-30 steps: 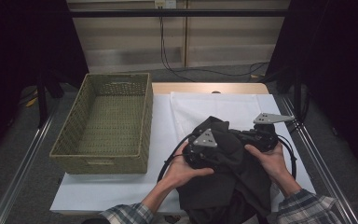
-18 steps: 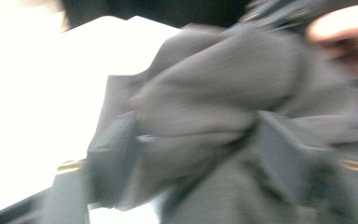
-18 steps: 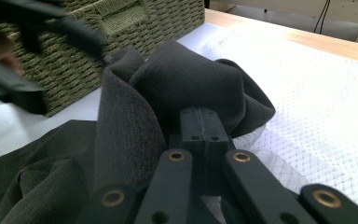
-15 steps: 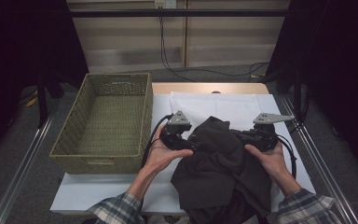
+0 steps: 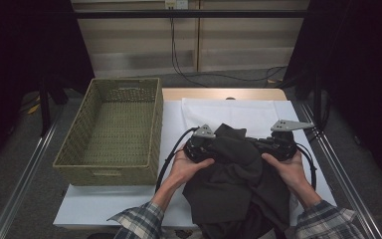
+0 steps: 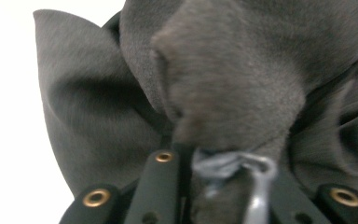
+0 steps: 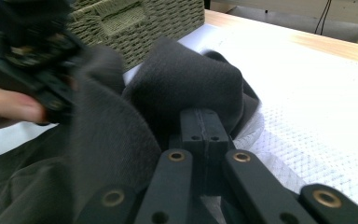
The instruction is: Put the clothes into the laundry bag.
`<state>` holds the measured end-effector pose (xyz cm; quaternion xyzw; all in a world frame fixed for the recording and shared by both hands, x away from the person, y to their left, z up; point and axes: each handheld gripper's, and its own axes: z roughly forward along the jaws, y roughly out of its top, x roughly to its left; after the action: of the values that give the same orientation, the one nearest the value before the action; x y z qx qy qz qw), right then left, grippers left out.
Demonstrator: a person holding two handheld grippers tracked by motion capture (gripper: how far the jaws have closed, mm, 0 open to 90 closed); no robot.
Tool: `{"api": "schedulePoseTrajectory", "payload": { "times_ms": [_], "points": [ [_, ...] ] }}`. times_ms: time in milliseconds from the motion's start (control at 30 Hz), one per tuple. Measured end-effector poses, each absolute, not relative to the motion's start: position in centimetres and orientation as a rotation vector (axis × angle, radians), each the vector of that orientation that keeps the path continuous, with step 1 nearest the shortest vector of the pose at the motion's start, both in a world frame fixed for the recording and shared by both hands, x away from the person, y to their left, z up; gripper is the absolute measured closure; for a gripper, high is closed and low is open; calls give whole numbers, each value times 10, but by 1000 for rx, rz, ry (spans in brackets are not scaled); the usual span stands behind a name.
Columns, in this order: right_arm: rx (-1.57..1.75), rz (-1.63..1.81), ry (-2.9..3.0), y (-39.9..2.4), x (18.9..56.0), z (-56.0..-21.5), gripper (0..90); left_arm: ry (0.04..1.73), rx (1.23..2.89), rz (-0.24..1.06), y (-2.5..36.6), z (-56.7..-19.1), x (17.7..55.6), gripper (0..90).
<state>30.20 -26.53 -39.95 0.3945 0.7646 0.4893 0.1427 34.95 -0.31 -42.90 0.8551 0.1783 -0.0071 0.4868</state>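
A dark grey garment (image 5: 234, 174) lies bunched on the white cloth (image 5: 229, 109) and hangs over the table's near edge. My left gripper (image 5: 216, 147) is at the garment's upper left. Its jaws have just been closing and are shut on a fold of the fabric with a pale label (image 6: 228, 163), as the left gripper view (image 6: 214, 158) shows. My right gripper (image 5: 263, 147) is at the upper right, and in the right gripper view (image 7: 200, 119) it is shut on another fold of the garment (image 7: 191, 79). The left gripper (image 7: 32, 60) appears blurred there, at the far left.
A woven green basket (image 5: 154, 124) stands empty on the left, its side close to the left hand. Bare white cloth lies beyond the garment, then a strip of wooden table (image 5: 224, 93). Metal rails run along both sides of the table.
The left gripper left the middle of the garment, swung out to the left, then came back to its upper left edge. The garment's top is now stretched wider. The right gripper stayed put.
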Motion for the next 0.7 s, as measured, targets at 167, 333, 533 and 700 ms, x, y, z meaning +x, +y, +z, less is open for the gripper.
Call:
{"api": "schedulePoseTrajectory", "payload": {
  "times_ms": [167,333,533,700],
  "points": [
    [1148,1408,2197,-264,305,-402,900,368,2037,-11,-10,-410,334,856],
    [1158,1402,2197,-261,307,-404,900,286,2080,64,-31,-399,316,858],
    [1159,1415,2191,-263,307,-403,900,221,2100,32,-56,-404,305,859],
    [1133,1470,2182,-265,305,-395,900,162,2168,19,-75,-414,296,860]
  ]
}}
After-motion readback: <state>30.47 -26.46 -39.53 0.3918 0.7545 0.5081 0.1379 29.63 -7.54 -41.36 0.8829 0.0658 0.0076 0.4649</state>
